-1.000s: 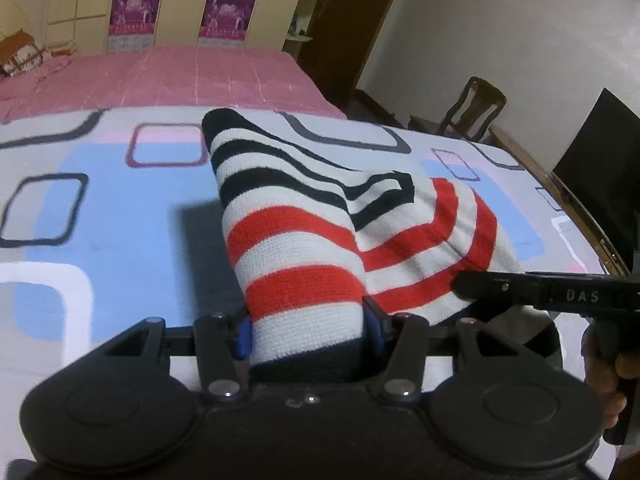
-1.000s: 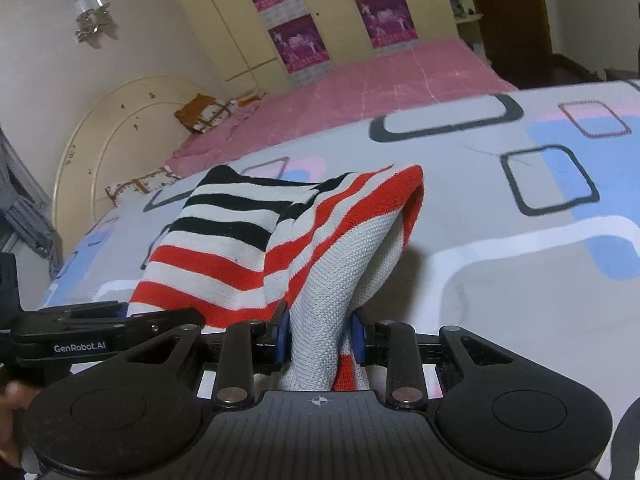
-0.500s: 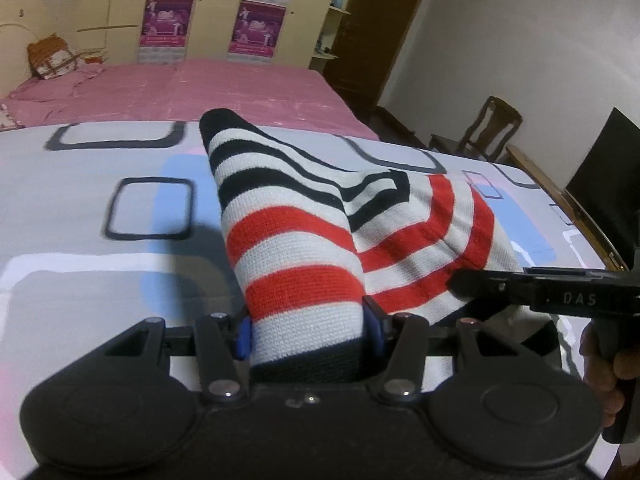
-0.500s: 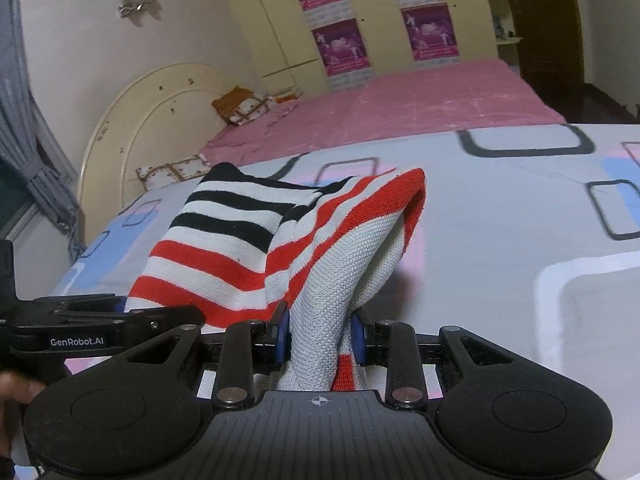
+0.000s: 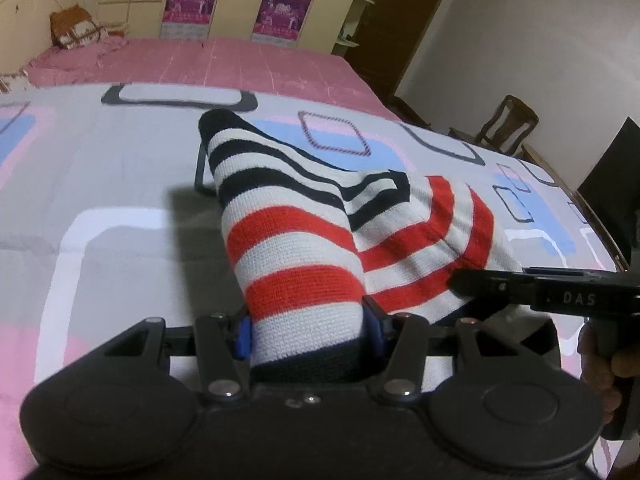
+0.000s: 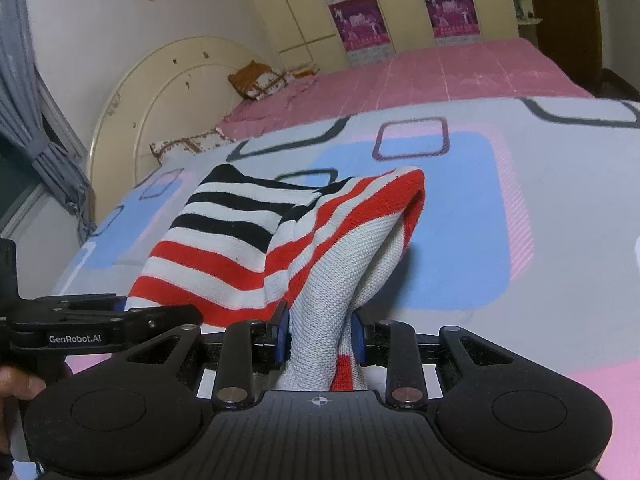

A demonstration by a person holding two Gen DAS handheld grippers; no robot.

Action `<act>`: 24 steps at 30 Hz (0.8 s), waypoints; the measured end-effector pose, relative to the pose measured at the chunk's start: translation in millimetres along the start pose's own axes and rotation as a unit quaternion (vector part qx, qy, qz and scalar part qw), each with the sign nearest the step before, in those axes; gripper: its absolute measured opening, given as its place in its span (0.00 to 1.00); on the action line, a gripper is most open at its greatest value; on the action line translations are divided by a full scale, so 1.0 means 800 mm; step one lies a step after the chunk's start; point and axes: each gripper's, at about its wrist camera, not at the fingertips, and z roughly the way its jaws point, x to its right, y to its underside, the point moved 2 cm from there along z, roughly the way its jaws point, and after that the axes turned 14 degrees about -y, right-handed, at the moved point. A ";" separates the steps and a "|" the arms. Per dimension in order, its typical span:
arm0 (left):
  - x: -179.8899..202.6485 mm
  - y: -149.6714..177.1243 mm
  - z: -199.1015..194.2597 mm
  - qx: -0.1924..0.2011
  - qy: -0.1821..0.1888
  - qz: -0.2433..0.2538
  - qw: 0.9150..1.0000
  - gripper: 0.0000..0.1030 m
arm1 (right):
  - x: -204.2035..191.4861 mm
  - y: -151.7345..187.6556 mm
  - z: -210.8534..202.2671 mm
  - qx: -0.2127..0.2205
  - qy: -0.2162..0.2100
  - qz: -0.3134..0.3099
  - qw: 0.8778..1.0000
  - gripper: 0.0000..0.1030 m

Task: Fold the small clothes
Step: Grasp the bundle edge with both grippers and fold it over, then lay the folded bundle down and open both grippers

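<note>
red, white and black striped knit garment (image 5: 296,248) hangs bunched, lifted above the patterned bedsheet (image 5: 100,168).

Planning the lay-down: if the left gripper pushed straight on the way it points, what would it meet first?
Probably the patterned bedspread; the left gripper already clamps the striped garment, which would go first. Depth is unclear.

right tool (image 6: 320,338) clamps striped knit (image 6: 248,240) | above patterned bedsheet (image 6: 520,208)
</note>
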 end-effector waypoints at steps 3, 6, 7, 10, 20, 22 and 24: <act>-0.014 0.006 0.023 -0.017 0.010 -0.004 1.000 0.51 | 0.012 0.010 0.018 -0.012 0.008 0.014 1.000 0.29; -0.030 0.015 0.048 -0.034 0.019 -0.023 0.999 0.69 | 0.043 0.023 0.036 -0.025 0.025 0.047 0.998 0.30; -0.033 0.016 0.053 -0.033 0.011 -0.022 0.999 0.76 | 0.054 0.026 0.038 -0.021 0.016 0.068 0.997 0.35; -0.035 0.017 0.054 -0.031 0.011 -0.012 0.999 0.83 | 0.067 0.024 0.037 -0.018 0.004 0.097 0.995 0.41; -0.024 -0.018 0.020 0.041 -0.006 0.074 0.996 0.51 | 0.019 -0.025 0.002 0.037 0.080 -0.023 0.996 0.37; -0.013 -0.018 0.038 0.037 -0.004 0.083 0.996 0.51 | 0.013 -0.025 0.026 0.012 0.090 -0.048 0.995 0.30; -0.004 -0.013 0.051 0.029 -0.008 0.101 0.994 0.53 | 0.022 -0.010 0.058 -0.050 0.126 -0.063 0.989 0.17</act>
